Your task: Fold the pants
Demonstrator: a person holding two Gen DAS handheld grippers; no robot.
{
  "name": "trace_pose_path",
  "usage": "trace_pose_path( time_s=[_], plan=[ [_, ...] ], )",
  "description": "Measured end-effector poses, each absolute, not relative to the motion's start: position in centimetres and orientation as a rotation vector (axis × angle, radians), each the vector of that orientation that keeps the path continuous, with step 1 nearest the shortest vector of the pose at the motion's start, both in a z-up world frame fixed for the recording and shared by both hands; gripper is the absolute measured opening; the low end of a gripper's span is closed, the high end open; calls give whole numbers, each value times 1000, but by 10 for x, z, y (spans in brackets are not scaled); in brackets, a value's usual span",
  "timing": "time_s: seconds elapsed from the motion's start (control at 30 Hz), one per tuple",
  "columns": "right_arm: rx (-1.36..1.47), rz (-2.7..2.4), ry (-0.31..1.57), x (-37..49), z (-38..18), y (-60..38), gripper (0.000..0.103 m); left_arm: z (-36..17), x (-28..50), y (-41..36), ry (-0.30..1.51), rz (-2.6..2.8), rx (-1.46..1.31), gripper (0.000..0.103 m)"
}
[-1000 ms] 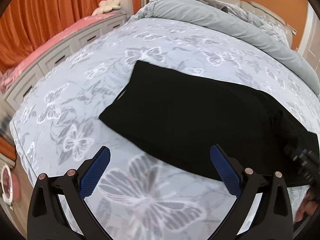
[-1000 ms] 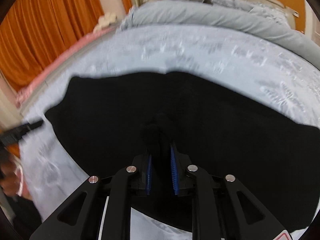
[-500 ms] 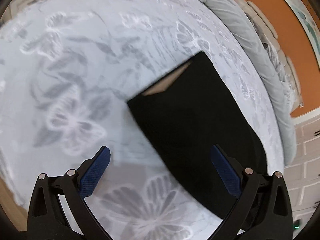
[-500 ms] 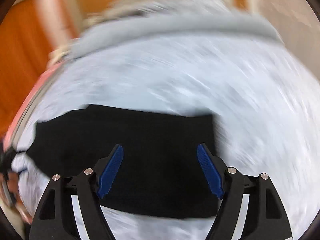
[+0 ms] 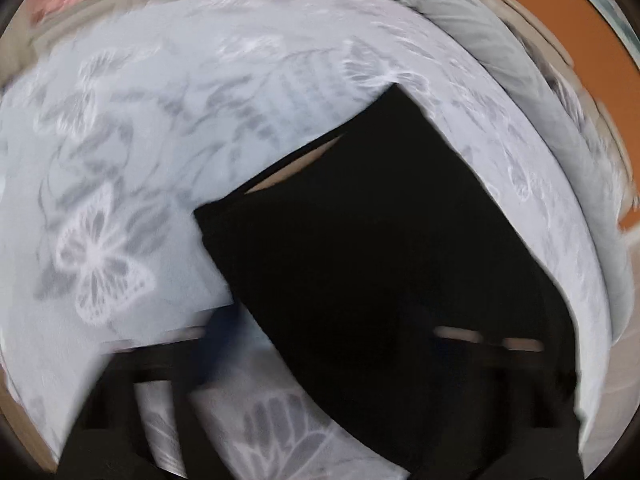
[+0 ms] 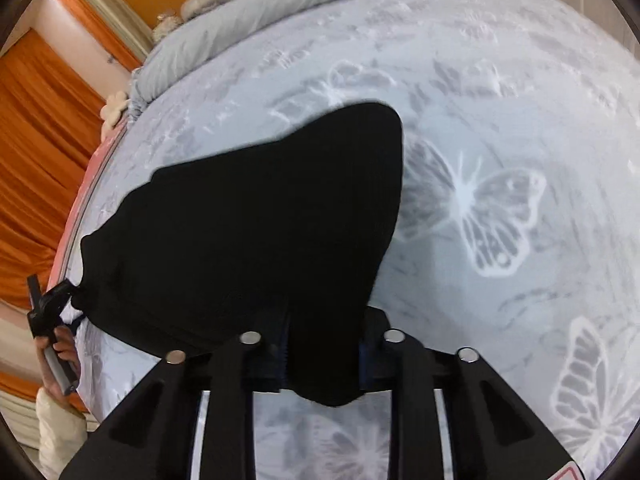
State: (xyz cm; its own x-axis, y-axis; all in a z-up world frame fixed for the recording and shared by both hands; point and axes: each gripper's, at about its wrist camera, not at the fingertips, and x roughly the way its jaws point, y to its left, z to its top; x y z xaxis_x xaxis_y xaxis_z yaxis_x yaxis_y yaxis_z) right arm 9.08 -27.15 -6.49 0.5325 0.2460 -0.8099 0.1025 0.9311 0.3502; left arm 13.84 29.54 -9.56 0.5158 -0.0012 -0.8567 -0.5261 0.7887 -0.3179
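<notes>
pants: black pants point(image 6: 256, 220) lie folded on the bedspread, a dark slab near the middle of the bed; in the left wrist view point(image 5: 380, 248) a thin tan strip of lining shows along the far edge.
right gripper: the right gripper point(image 6: 324, 356) has its jaws closed together on a near corner of the pants, black cloth bunched between the blue pads and hanging a little below them.
left gripper: the left gripper point(image 5: 320, 344) is heavily blurred in its own view; one dark blue finger point(image 5: 216, 336) sits over the bedspread just beside the pants' near edge, the other is lost against the black cloth. i cannot tell how its jaws stand. in the right wrist view it point(image 6: 54, 304) touches the pants' far left corner, held by a hand point(image 6: 60, 354).
bedspread: pale blue-grey with white butterflies point(image 6: 500, 128).
duvet: a grey duvet point(image 6: 280, 4) is rolled along the head of the bed.
curtains: orange curtains point(image 6: 32, 152) hang at the left.
</notes>
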Motion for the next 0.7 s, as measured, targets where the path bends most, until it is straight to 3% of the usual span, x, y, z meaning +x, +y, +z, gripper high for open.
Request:
trace_pose_path(
  time_s=[0.03,0.1,0.27,0.4,0.5,0.57,0.63,0.7],
  plan=[
    [379,100,992,86,-56,-271,19,-94,138,296,988,324,-609,28],
    [391,116,944,68,-36,-281,17,-88,135,298,990,278,-633,23],
    [446,59,922,25,-19,-333,16,-76,118,293,1030,143,-685,23],
    [455,-39,1011,1,-43,-376,17,-92,103,252,1157,25,-651,25],
    [444,-83,1157,4,-81,-384,30,-96,96,236,1149,81,-575,34],
    [389,-148,1081,1,-60,-381,34,-93,97,233,1140,94,-566,45],
    [256,-231,948,-6,-28,-366,48,-94,96,236,1133,89,-620,71],
    [157,-138,821,-6,1,-334,61,-95,96,238,1112,100,-684,73]
  ],
)
